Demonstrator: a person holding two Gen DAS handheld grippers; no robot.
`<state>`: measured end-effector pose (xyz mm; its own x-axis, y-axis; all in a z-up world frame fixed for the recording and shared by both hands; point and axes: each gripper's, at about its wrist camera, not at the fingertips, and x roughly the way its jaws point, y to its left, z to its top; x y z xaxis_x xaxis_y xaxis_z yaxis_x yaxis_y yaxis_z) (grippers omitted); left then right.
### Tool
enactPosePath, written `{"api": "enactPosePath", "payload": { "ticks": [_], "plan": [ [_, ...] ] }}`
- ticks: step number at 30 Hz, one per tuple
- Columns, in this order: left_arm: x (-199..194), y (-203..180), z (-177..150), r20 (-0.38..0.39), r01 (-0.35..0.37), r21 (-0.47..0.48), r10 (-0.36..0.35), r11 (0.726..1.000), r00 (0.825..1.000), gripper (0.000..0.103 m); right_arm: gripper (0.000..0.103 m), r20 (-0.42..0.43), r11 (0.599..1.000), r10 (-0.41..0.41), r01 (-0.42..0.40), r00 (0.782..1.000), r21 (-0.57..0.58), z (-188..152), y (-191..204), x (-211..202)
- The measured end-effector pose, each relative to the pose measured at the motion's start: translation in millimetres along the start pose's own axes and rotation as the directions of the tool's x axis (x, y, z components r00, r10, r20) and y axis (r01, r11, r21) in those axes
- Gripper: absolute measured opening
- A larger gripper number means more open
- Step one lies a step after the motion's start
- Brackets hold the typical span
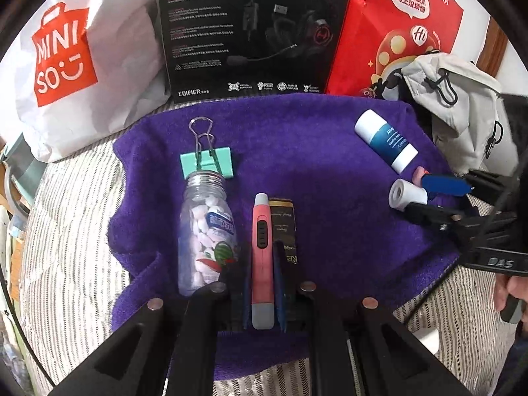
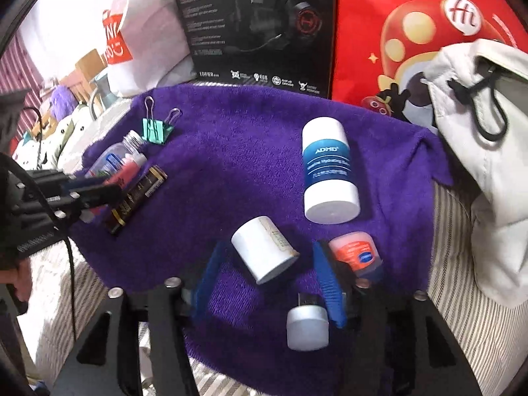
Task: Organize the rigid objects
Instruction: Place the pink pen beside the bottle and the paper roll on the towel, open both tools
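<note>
On a purple towel [image 1: 313, 151] lie a mint binder clip [image 1: 208, 161], a clear candy bottle [image 1: 206, 231], a pink pen-like stick [image 1: 263, 257] and a black-gold tube [image 1: 283, 227]. My left gripper [image 1: 263, 300] is shut on the pink stick. In the right wrist view a small white roll [image 2: 264, 252] lies between the blue fingers of my open right gripper [image 2: 269, 277]. A blue-white bottle [image 2: 326, 171] lies ahead, a pink tin [image 2: 356, 252] sits just right of the right finger, and a small silver-white cap [image 2: 307, 326] lies near the gripper base.
A MINISO bag [image 1: 66, 62], a black headset box [image 1: 250, 29] and a red bag [image 1: 396, 26] stand behind the towel. A grey-white pouch [image 2: 478, 151] lies at the right. The towel rests on a striped surface [image 1: 76, 231].
</note>
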<state>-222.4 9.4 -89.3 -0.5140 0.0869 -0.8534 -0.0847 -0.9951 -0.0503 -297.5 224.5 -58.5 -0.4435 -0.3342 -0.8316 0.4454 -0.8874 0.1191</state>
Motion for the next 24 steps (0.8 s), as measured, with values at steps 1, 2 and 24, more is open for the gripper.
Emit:
{"api": "enactPosePath", "payload": {
  "ticks": [1,2,24],
  "plan": [
    [0.2,0.1,0.0,0.003,-0.001,-0.004,0.001,1.0,1.0,0.012,0.06,0.009,1.0,-0.001,0.001,1.0,-0.001,-0.2,0.4,-4.1],
    [0.1,0.5,-0.1,0.001,0.0,-0.006,0.0,1.0,1.0,0.012,0.061,0.016,1.0,-0.005,0.005,1.0,-0.004,-0.6,1.4,-8.3],
    [2.5,-5.7,-6.9,-0.028,0.002,-0.007,-0.002,1.0,1.0,0.033,0.063,0.077,0.999,-0.025,0.023,0.997,0.023,-10.4,3.1,-58.5]
  ]
}}
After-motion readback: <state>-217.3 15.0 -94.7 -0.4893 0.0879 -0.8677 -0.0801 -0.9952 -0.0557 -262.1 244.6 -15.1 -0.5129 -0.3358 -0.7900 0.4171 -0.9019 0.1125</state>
